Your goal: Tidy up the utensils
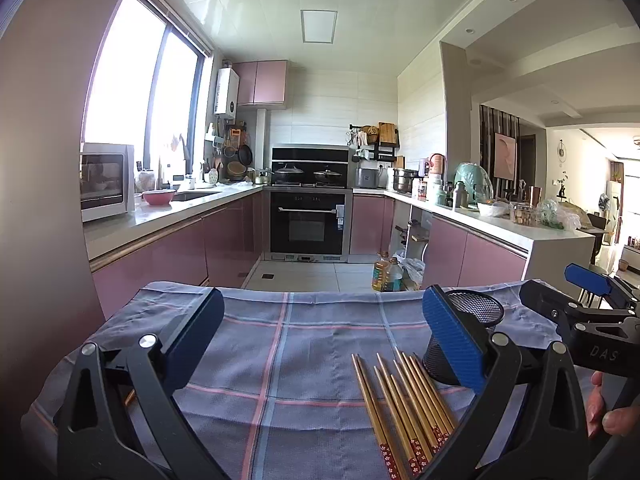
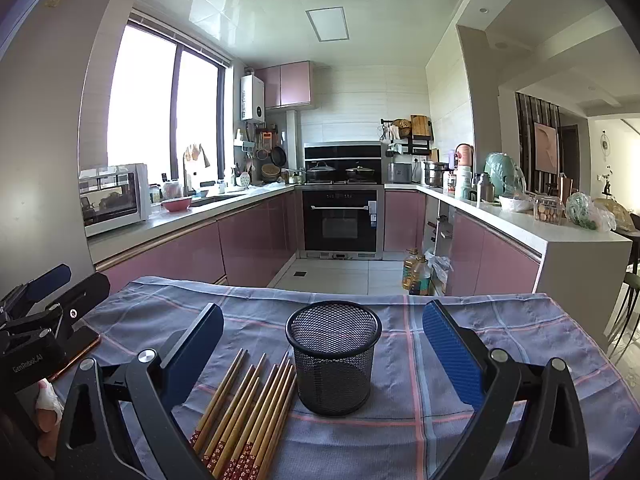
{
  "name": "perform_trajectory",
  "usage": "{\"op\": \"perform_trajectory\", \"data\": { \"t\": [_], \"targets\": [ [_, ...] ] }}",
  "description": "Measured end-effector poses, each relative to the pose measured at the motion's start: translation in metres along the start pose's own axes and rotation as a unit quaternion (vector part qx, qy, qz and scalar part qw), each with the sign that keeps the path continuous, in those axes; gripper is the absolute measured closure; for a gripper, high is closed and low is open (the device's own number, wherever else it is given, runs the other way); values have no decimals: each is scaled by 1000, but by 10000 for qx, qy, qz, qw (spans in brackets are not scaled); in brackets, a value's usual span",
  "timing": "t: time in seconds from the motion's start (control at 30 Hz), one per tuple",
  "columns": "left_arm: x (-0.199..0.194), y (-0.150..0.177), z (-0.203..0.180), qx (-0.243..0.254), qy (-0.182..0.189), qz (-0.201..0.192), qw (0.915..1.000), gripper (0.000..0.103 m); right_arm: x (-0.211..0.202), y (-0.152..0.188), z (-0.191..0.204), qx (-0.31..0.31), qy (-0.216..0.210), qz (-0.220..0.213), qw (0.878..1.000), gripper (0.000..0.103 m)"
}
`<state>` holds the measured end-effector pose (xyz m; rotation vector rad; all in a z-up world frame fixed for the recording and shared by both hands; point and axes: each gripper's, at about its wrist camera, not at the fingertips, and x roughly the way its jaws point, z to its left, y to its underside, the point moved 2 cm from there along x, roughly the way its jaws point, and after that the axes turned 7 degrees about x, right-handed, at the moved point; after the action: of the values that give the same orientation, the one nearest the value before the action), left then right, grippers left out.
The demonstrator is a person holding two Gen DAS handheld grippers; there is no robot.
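Wooden chopsticks (image 2: 248,416): patterned ends cut off | mesh cup (image 2: 334,356): interior dim

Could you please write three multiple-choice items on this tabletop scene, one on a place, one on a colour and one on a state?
1. The chopsticks lie where, in the right wrist view?
A. inside the mesh cup
B. on the cloth left of the cup
C. on the floor

2. The mesh cup is:
A. black
B. white
C. red

3. The right gripper is:
A. shut on chopsticks
B. shut on the cup
C. open, holding nothing

Answers:
1 B, they rest flat on the checked cloth.
2 A, dark wire mesh.
3 C, its jaws stand wide apart.
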<state>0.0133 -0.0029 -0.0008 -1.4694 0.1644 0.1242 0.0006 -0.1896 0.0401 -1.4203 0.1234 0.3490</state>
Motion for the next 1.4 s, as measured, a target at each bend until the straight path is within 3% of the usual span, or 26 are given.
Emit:
{"op": "perform_trajectory", "data": {
  "t": [1.4],
  "targets": [
    [9,4,-2,-22,66,64,10000,5,-1,2,-3,85,154,-52,9998,6]
  ]
}}
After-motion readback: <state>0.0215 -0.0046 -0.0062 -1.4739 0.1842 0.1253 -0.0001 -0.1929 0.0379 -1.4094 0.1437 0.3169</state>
